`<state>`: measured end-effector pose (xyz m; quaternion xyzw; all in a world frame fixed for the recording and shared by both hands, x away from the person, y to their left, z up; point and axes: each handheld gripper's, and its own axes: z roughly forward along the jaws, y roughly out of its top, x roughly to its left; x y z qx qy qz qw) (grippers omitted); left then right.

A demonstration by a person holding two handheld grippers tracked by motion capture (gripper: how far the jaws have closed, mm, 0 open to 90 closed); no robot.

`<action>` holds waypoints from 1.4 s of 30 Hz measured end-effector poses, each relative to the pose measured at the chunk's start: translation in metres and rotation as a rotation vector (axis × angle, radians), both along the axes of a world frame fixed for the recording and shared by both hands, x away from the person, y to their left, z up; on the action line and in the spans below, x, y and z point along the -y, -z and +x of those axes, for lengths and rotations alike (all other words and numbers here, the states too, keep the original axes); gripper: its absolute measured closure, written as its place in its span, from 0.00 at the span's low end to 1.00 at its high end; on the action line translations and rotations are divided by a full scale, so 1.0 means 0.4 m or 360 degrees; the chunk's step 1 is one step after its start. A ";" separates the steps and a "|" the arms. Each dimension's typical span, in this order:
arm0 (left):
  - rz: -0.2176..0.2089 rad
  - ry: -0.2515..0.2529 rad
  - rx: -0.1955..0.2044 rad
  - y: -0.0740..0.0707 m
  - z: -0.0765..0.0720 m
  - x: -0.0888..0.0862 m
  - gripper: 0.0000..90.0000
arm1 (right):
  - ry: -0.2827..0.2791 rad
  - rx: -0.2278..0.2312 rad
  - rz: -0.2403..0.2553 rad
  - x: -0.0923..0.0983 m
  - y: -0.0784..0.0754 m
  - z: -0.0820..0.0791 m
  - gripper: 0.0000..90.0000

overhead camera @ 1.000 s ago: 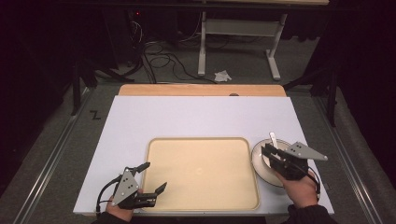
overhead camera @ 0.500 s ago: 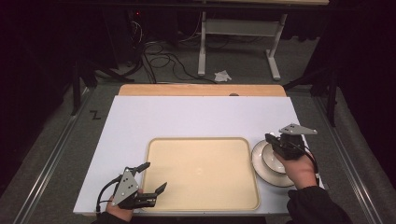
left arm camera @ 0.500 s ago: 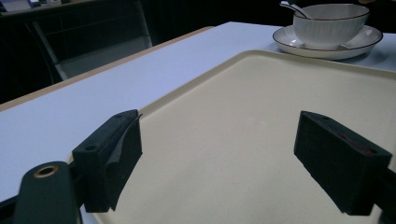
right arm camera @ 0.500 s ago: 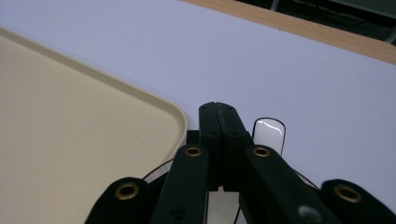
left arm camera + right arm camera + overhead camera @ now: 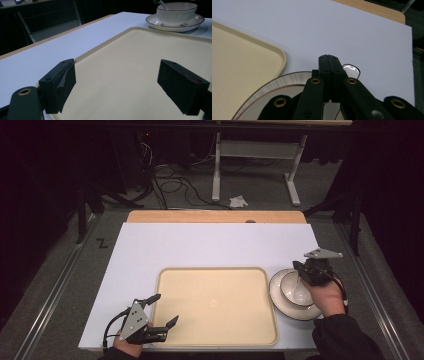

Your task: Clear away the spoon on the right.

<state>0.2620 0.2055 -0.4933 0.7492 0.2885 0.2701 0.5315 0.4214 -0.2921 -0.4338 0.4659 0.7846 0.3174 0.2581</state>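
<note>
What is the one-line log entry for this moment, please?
left gripper: open, over tray | right gripper: shut on spoon, above bowl

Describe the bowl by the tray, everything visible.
The bowl is white and glossy, ceramic by its look, with a thin dark rim line and faint vertical ribs. It stands upright on a matching saucer on the white table, right of the cream tray. A spoon sits in it, under the right gripper.

I see a plain cream tray [image 5: 215,305] on a white tabletop [image 5: 210,247] edged in light wood. The white bowl [image 5: 176,12] has faint vertical ribbing and a dark rim line, as does its white saucer [image 5: 175,25]. Both grippers' jaws are black.
</note>
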 end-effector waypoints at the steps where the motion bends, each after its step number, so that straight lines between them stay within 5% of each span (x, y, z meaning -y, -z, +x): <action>1: 0.0002 -0.0001 0.0001 0.000 0.000 0.000 0.18 | 0.0007 0.0004 -0.0003 0.011 0.000 -0.001 1.00; 9: 0.0006 0.0004 -0.0006 0.001 0.001 0.003 0.18 | 0.0112 0.0013 0.0060 0.101 0.006 -0.032 1.00; 14: 0.0009 0.0000 -0.0007 0.003 0.002 0.003 0.18 | 0.0171 0.0058 0.0155 0.166 0.023 -0.086 1.00; 26: 0.0009 -0.0008 -0.0021 0.006 0.004 0.005 0.18 | 0.0168 0.0161 0.0211 0.184 0.058 -0.205 1.00; 42: 0.0024 -0.0008 -0.0025 0.007 0.007 0.006 0.18 | 0.0198 0.0255 0.0294 0.204 0.049 -0.256 1.00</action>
